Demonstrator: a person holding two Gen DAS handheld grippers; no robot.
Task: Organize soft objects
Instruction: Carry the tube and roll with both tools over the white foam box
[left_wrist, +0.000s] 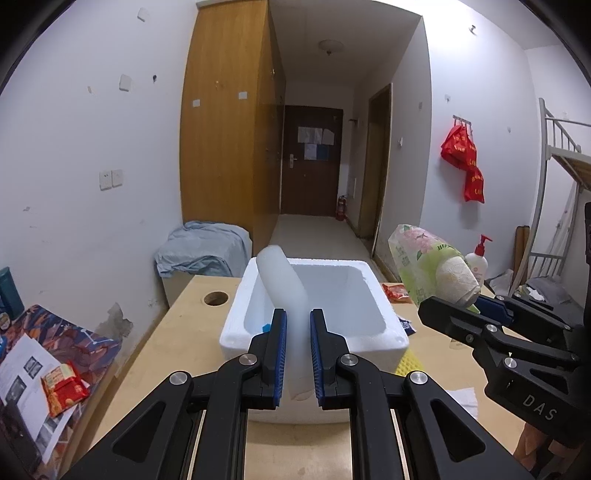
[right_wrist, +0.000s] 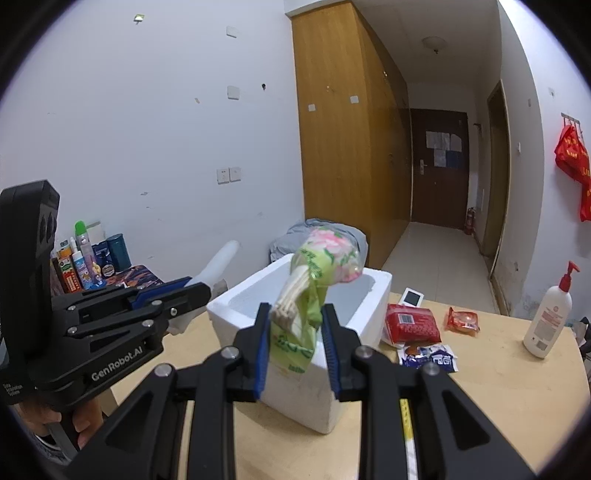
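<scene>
Left gripper (left_wrist: 297, 345) clamps foam roll (left_wrist: 282, 284) (over box (left_wrist: 380, 291)) | right gripper (right_wrist: 295, 345) clamps tissue pack (right_wrist: 325, 254)

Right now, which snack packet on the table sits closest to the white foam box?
The large red packet, lying right beside the foam box; the small orange packet and blue-white packet lie farther off.

We see the foam box (right_wrist: 314, 398) standing on the worktop (right_wrist: 498, 398), with snack packets (right_wrist: 412, 325) lying just to its right and a pump bottle (right_wrist: 546, 321) farther right. A wardrobe (right_wrist: 343, 122) stands behind the box, and a heap of cloth (left_wrist: 203, 251) lies between them.
</scene>
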